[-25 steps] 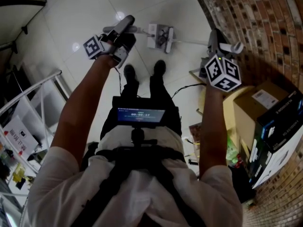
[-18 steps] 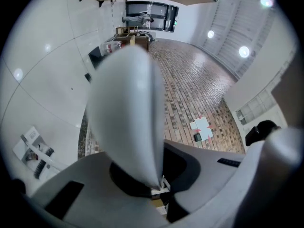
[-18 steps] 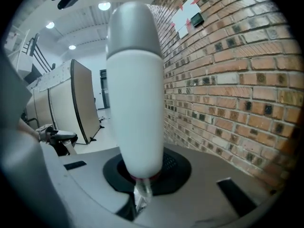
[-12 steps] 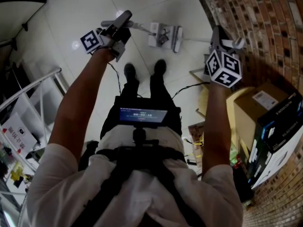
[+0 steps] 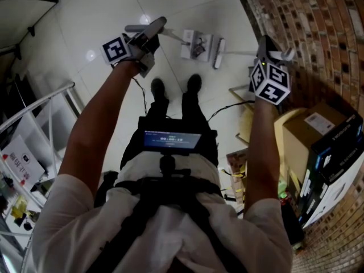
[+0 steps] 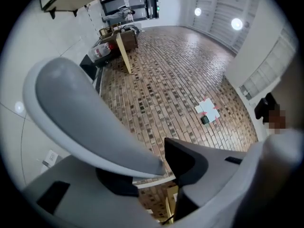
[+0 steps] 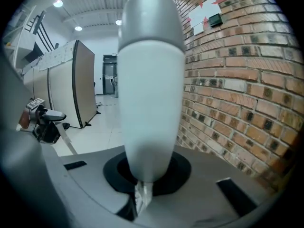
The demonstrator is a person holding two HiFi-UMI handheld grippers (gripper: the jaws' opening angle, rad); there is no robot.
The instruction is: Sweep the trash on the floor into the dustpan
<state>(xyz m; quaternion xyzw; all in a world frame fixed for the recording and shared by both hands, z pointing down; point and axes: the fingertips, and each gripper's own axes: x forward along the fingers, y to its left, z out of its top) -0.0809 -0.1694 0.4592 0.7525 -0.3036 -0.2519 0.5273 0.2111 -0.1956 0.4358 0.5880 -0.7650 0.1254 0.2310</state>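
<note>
Dustpan (image 5: 185, 50) sits on the white tile floor (image 5: 102, 16) just ahead of the person's shoes (image 5: 156, 87), something dark inside (too small to tell what). White railing (image 5: 35, 118) far left, well apart from the work. Left gripper (image 5: 149, 36): held level, jaws apart and just been opening. The dustpan handle (image 6: 90, 122) lies between them, pads not pressing on it. Its slim rod (image 5: 173, 34) runs from that grip across to the pan. Broom head (image 5: 218, 45) is just beside the pan's right edge. Broom handle (image 7: 151, 80) leads right to the right gripper (image 5: 266, 50), tilted somewhat down, jaws clamped tight on it. Brick wall (image 5: 318, 33) is right of that, with a cardboard box (image 5: 310, 127) at its foot.
</note>
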